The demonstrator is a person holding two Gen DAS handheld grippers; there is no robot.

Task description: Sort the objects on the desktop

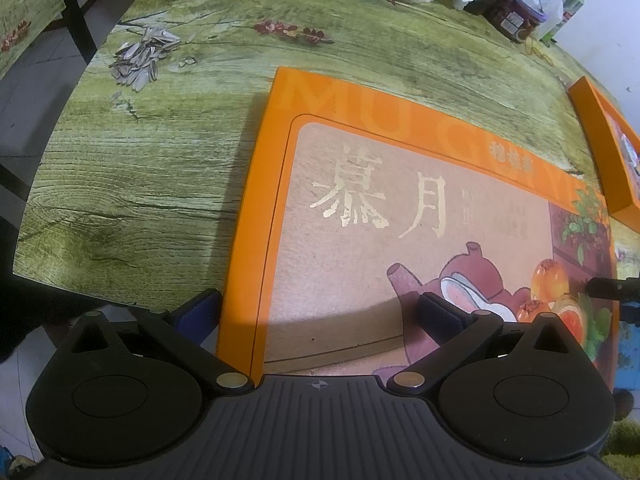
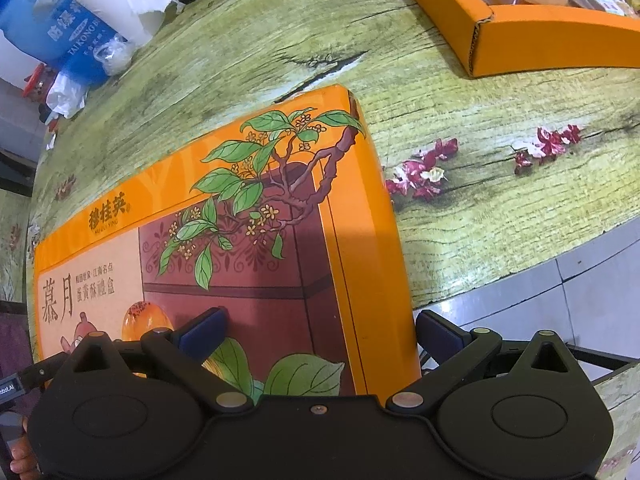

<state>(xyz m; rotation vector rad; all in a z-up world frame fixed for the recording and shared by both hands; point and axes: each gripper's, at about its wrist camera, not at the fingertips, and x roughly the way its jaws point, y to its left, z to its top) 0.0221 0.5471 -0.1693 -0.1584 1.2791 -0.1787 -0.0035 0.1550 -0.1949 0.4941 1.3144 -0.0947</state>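
The orange gift-box lid lies flat near the front edge of the surface, apart from the open box tray of pastries farther back. The left tool and right tool each straddle a near corner of the lid, fingers spread, gripping nothing. Judging by this, the box is not yet closed, and sunflower-seed shells and back-edge clutter remain unsorted.

Green wood-grain printed tabletop, pale tiled floor, white wall
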